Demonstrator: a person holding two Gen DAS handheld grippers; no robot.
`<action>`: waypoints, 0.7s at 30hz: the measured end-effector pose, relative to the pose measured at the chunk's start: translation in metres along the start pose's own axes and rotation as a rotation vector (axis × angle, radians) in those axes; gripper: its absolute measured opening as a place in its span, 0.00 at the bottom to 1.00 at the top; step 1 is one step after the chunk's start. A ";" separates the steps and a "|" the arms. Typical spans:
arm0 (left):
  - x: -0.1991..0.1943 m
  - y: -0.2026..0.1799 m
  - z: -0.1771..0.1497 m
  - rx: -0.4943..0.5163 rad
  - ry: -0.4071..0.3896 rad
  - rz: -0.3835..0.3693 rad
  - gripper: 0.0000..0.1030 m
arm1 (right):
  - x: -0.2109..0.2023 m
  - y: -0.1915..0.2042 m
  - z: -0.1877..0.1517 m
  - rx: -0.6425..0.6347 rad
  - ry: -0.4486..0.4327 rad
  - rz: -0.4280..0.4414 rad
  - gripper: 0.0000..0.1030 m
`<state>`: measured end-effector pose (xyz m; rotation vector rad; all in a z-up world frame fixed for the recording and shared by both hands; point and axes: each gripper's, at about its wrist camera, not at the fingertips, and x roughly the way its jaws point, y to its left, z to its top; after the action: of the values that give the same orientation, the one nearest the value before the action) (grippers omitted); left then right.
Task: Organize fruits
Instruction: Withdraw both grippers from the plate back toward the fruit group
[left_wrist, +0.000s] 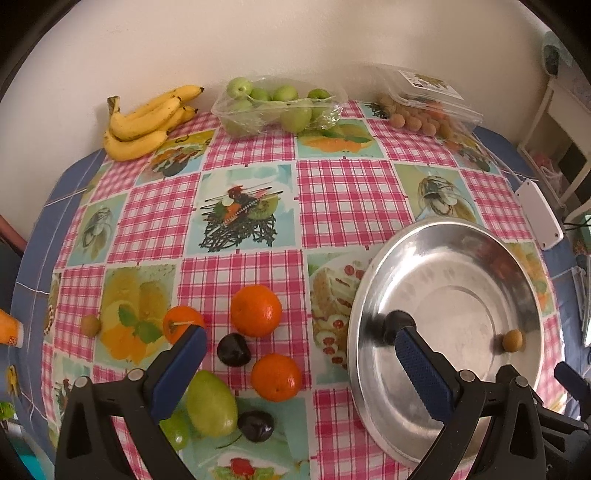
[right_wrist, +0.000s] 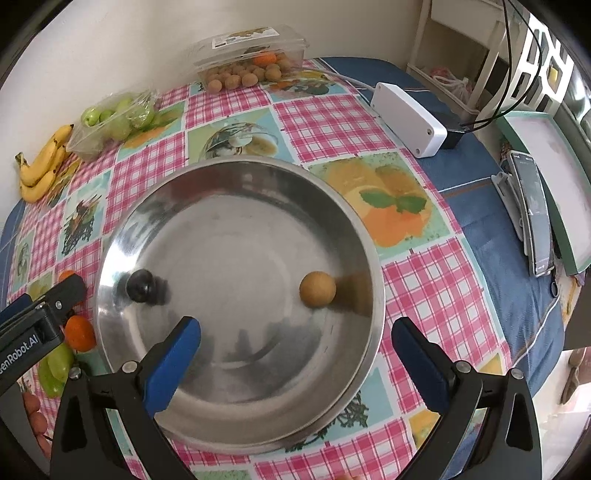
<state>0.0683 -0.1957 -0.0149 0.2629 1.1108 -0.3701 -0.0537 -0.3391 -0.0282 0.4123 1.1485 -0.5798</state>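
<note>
A steel bowl (left_wrist: 461, 266) (right_wrist: 236, 229) stands on the checked tablecloth with a dark plum (right_wrist: 142, 286) and a small brown longan (right_wrist: 317, 294) loose inside it. My right gripper (right_wrist: 295, 339) hovers over the bowl's near side, open and empty. My left gripper (left_wrist: 299, 350) is open above loose fruit left of the bowl. Below it lie three oranges (left_wrist: 256, 310), two plums (left_wrist: 233, 349), a green mango (left_wrist: 211, 402) and green grapes (left_wrist: 175, 428). Its right finger (left_wrist: 410, 347) overlaps the bowl's rim near the plum (left_wrist: 397, 326).
Bananas (left_wrist: 147, 122), a tray of green apples (left_wrist: 280, 103) and a clear box of longans (left_wrist: 424, 107) line the wall. A lone longan (left_wrist: 91, 325) lies far left. A white power box (right_wrist: 410, 118), a phone (right_wrist: 532, 218) and a green-edged board (right_wrist: 554, 177) sit right of the bowl.
</note>
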 end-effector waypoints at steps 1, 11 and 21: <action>-0.002 0.001 -0.002 0.000 0.001 -0.001 1.00 | -0.002 0.001 -0.001 -0.008 0.000 -0.007 1.00; -0.015 0.032 -0.025 -0.037 0.020 0.021 1.00 | -0.018 0.011 -0.011 0.015 0.017 0.024 1.00; -0.020 0.094 -0.048 -0.170 0.040 0.058 1.00 | -0.029 0.040 -0.023 0.012 0.028 0.072 1.00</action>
<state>0.0608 -0.0884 -0.0149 0.1520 1.1643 -0.2181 -0.0539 -0.2880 -0.0089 0.4714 1.1524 -0.5198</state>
